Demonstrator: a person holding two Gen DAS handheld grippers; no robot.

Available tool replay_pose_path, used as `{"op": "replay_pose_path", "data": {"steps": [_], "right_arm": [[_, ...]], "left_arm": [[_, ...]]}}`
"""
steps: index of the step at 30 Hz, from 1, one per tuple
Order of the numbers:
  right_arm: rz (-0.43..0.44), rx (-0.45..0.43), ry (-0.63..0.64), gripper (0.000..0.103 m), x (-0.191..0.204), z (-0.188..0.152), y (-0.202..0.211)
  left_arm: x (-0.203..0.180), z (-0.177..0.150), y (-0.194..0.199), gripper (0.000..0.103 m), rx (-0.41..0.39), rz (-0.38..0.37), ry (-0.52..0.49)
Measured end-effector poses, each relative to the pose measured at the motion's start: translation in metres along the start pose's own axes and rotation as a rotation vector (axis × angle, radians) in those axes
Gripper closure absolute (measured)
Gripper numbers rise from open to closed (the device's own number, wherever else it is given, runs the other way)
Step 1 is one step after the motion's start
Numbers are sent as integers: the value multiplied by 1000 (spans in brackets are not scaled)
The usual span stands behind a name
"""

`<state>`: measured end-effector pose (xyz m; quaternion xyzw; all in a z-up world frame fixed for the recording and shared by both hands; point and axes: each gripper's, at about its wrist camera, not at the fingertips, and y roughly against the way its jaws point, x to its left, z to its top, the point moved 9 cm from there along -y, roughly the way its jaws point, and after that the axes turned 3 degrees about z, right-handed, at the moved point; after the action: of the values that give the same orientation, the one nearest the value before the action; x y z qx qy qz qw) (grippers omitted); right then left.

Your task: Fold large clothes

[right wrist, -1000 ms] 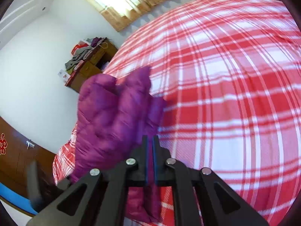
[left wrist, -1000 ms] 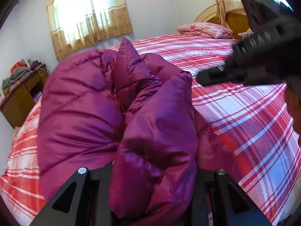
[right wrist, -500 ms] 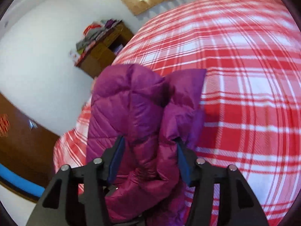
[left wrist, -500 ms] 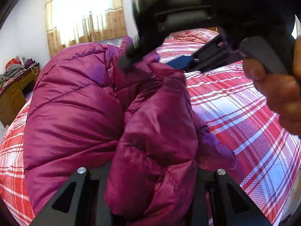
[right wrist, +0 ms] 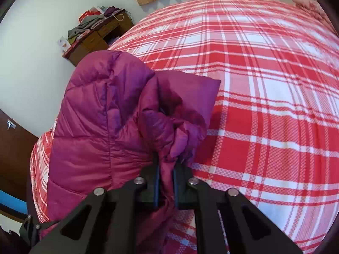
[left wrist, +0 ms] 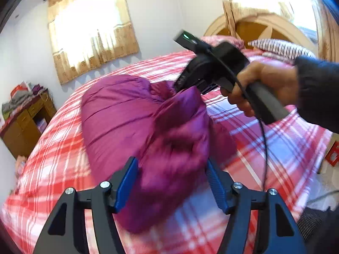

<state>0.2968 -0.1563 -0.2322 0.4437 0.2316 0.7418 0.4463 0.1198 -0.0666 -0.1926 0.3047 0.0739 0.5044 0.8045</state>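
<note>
A puffy magenta down jacket [left wrist: 131, 122] lies bunched on the red plaid bed [left wrist: 286, 148]. My left gripper [left wrist: 171, 182] is open, its blue pads wide on either side of the jacket's near fold, which looks blurred. My right gripper [right wrist: 166, 169] is shut on a pinched fold of the jacket [right wrist: 101, 127] and holds it up. In the left wrist view the right gripper's body [left wrist: 211, 67] and the hand holding it reach down onto the jacket's far side.
A wooden desk [left wrist: 25, 124] piled with clothes stands by the wall at the left; it also shows in the right wrist view [right wrist: 97, 36]. A curtained window [left wrist: 91, 29], a headboard [left wrist: 264, 27] and pillows [left wrist: 279, 46] are at the far end of the bed.
My left gripper has opened and let go of the jacket fold and drawn back. My right gripper has shut on a fold of the jacket, which has sunk toward the bed.
</note>
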Motion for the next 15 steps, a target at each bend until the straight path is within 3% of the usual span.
{"op": "replay_pose_path", "data": {"steps": [5,7,9,11,15], "right_arm": [[-17,-42,24,92,3,-6,-2],[-38,-65,25,92,5,-9,-2],[-64,-83,40,91,8,-10,-3],[-78,-94,53,91,13,-14,-4],[-66,-96,43,91,15,-18,-4]], "left_arm": [[84,2,24,37,-10,-66,376],[125,20,15,37,-24,-66,536],[151,41,-8,37,-12,-48,611],[157,69,-40,37,-5,-40,604],[133,109,-98,37,26,-38,425]]}}
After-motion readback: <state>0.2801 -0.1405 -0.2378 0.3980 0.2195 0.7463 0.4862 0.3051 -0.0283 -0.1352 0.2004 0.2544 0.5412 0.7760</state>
